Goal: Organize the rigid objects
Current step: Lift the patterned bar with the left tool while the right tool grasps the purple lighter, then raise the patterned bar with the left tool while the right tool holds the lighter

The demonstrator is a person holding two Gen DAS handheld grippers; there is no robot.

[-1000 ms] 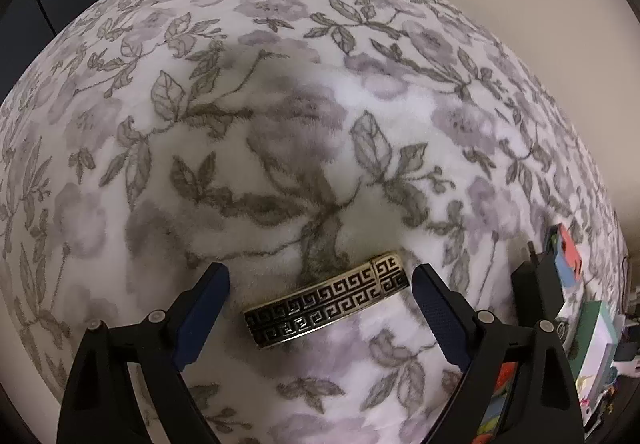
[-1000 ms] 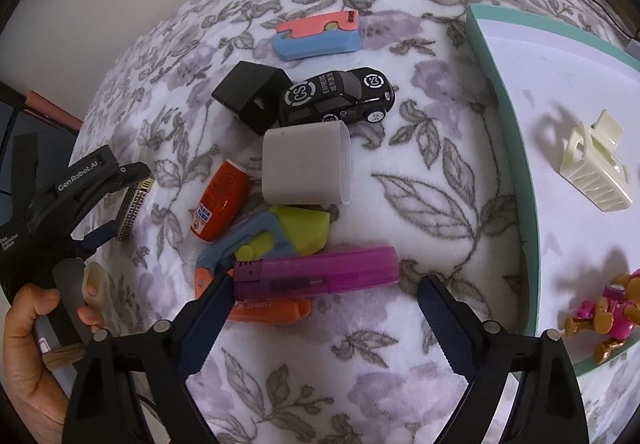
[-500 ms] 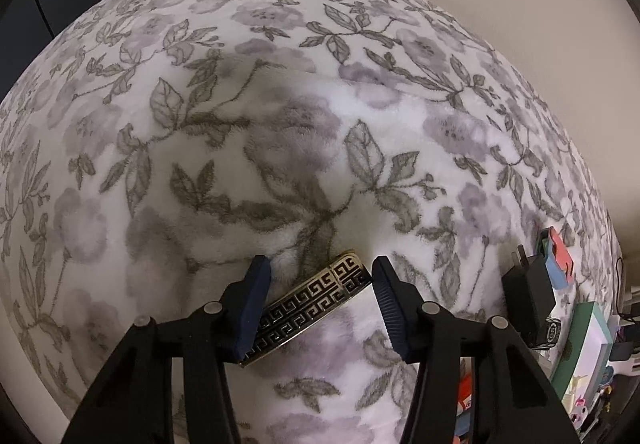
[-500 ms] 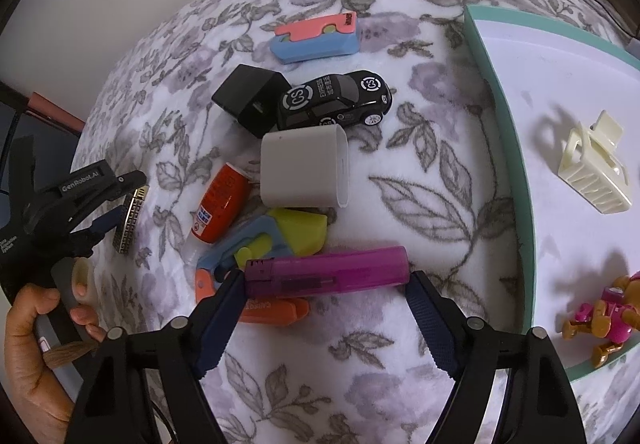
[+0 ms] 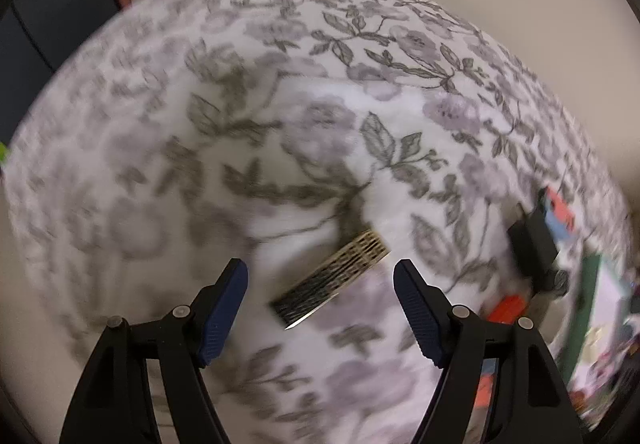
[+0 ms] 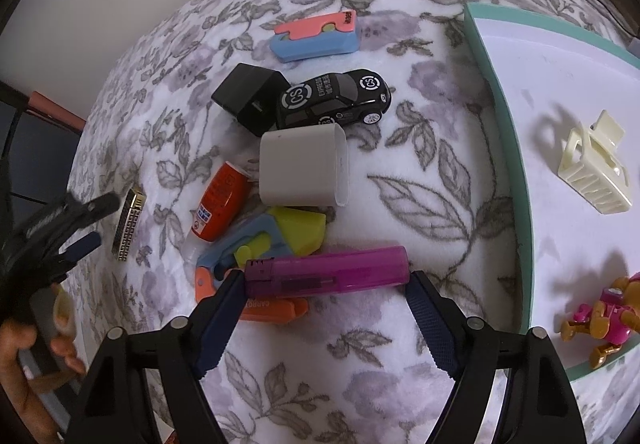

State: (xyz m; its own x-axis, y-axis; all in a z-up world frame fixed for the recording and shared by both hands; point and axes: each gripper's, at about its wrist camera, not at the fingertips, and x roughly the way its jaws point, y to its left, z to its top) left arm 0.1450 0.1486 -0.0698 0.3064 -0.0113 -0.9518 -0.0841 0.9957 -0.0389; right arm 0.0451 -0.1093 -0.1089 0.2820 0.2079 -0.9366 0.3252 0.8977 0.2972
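Right hand-held gripper pinched the lighter end to end, tray at 2 o'clock. Left hand-held gripper gaped empty; gold bar, blurred, probably lay loose, pointing 2 o'clock.

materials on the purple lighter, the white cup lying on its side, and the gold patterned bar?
Purple lighter: translucent plastic, glossy; inner parts show through.
White cup: looks like matte opaque plastic, thin rim.
Gold patterned bar: probably metal, gold edge glinting, black key-pattern inlay; plated plastic can't be ruled out.
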